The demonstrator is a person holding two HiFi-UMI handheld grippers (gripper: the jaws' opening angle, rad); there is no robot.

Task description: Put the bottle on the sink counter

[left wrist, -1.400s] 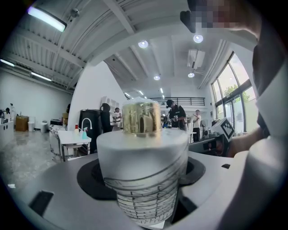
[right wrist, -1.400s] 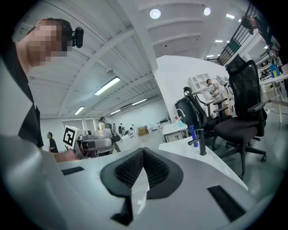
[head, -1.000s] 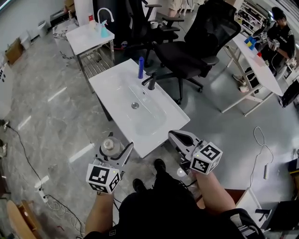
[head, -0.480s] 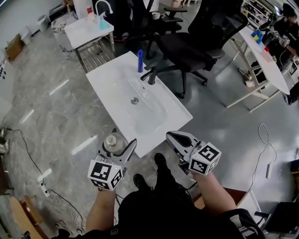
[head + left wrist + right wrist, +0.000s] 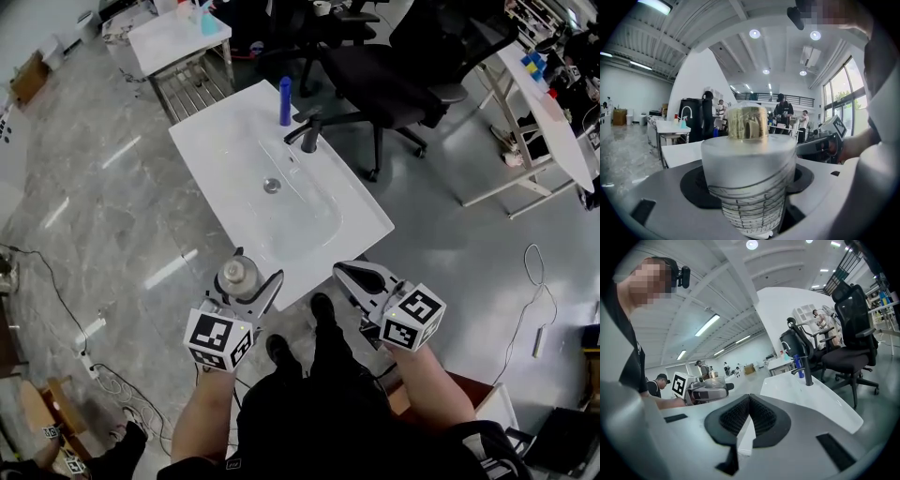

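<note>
- Left gripper (image 5: pixel 249 283) is clamping the clear bottle (image 5: pixel 236 276) upright beside the sink counter's (image 5: pixel 211 150) near corner.
- Right gripper (image 5: pixel 349 272) is hovering alongside, jaws together, empty.
- Faucet (image 5: pixel 309 133) is standing across the basin.

From the head, the bottle (image 5: pixel 236 276) showed only its cap and shoulder; the left gripper (image 5: pixel 249 279) hid its body. In the left gripper view its base lay out of sight below, its print was blurred past reading, and it blocked most of the sink (image 5: pixel 679 152). The chair (image 5: pixel 394 66) and far table (image 5: pixel 178 39) were cut by the top edge. Things on the right table (image 5: pixel 553 122) were too small to tell.
</note>
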